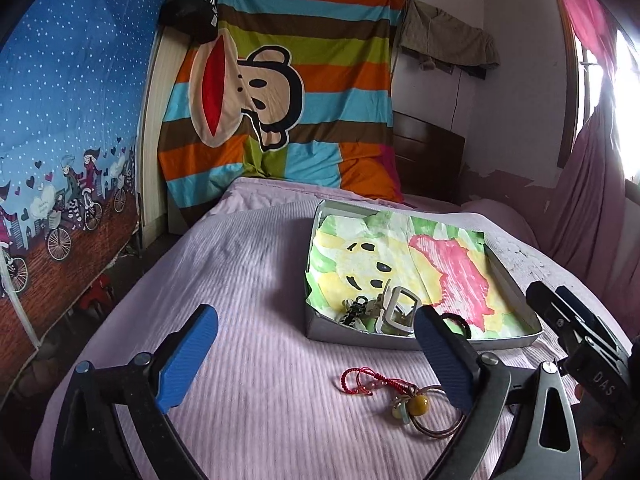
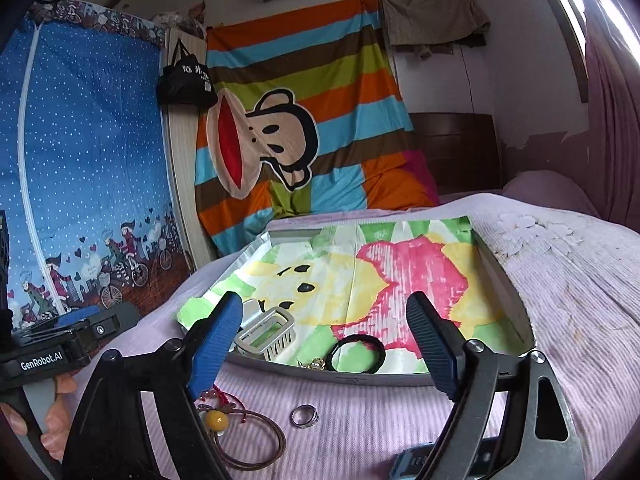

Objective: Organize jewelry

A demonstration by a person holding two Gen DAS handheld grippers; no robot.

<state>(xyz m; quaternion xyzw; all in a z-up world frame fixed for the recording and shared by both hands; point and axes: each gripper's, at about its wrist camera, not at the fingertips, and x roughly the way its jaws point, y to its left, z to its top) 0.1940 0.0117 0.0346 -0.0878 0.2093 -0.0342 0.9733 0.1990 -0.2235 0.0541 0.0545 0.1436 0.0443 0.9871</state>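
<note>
Hovering over the pink bedspread (image 1: 248, 280), both grippers stand spread wide and empty: the left gripper (image 1: 316, 356) and the right gripper (image 2: 328, 344) each hold nothing. The tray (image 2: 360, 378), lined with painted paper, already carries a white hair clip (image 2: 266, 332) and a black hair band (image 2: 356, 354). Outside it, at six o'clock of the tray, lie a silver ring (image 2: 304, 416), a red cord bracelet (image 1: 360, 378) and a thin bangle with a yellow bead (image 1: 420, 403). The ring is probably next: come down steeply, straddle it, pinch gently so it does not skid on the soft cloth.

Bedspread (image 1: 240, 272) lilac, ribbed — tray (image 2: 360, 380) liner pink, yellow, green — cord (image 1: 360, 376) red.
</note>
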